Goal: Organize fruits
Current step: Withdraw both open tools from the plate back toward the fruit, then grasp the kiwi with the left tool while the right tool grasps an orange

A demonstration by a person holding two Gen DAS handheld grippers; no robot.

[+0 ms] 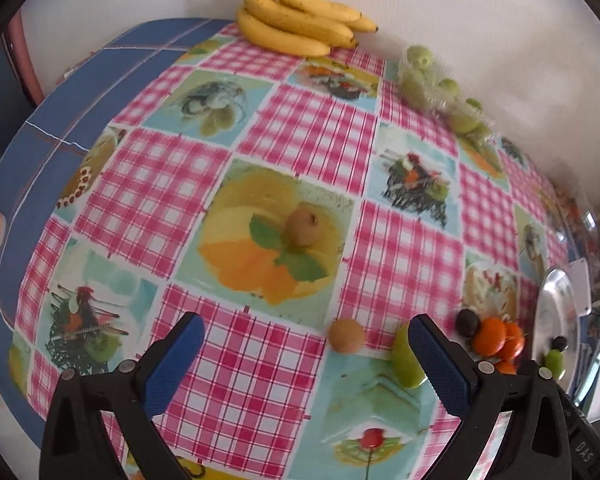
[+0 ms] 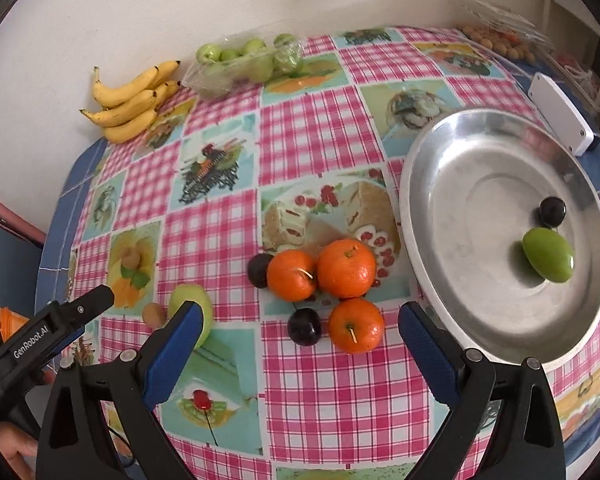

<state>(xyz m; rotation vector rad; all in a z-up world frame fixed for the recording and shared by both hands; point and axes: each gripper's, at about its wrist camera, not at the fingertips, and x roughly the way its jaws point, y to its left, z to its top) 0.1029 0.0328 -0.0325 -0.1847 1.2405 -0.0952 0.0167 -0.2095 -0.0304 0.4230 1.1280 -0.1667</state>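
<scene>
Both grippers hovering wide open, holding nothing. Right gripper (image 2: 300,344) sitting at frame bottom over three oranges (image 2: 346,268) and two dark plums (image 2: 304,326) at centre. Metal plate (image 2: 452,208) at right is carrying a green fruit (image 2: 547,255) and a plum. Left gripper (image 1: 306,354) hanging near a brown kiwi (image 1: 347,335); bananas (image 1: 300,16) lying at top.

home dining spot | checked tablecloth (image 2: 320,132) | bananas (image 2: 130,98) | metal plate (image 2: 452,184)
</scene>
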